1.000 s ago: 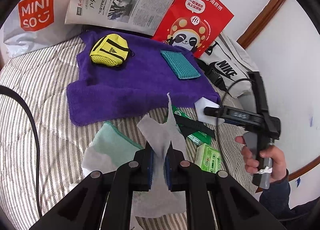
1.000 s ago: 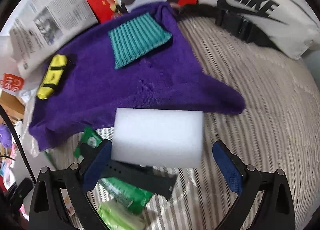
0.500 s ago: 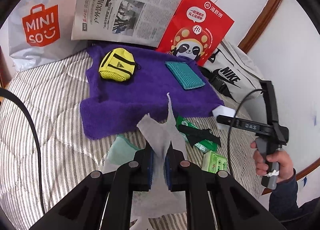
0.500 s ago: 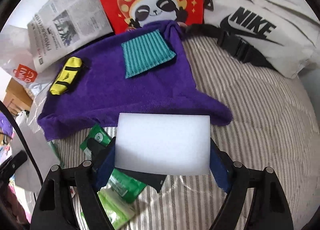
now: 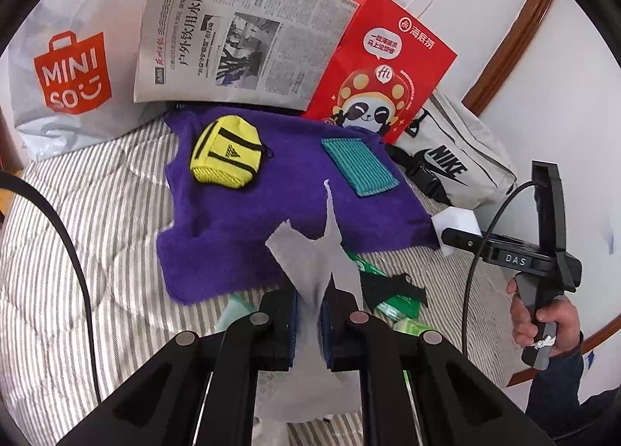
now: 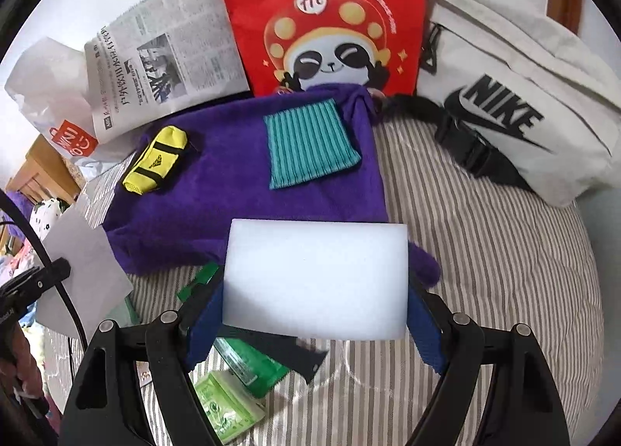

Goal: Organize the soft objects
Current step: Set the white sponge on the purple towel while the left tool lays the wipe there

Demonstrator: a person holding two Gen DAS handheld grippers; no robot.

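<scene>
My left gripper is shut on a thin grey-white tissue that stands up between its pads and hangs below them. My right gripper is shut on a white sponge block, with a blue pad on each short end, held above the striped bedcover. Beyond both lies a purple towel. On it sit a yellow mesh pouch and a teal ribbed cloth. In the left wrist view the right gripper is at the towel's right corner, held by a hand.
At the back stand a white Miniso bag, a newspaper and a red panda bag. A white Nike bag lies at the right. Green packets and a black strap lie on the striped bedcover.
The right jaws closed onto the sponge's ends and lifted it off the bedcover. The left gripper rose a little with the tissue still pinched.
</scene>
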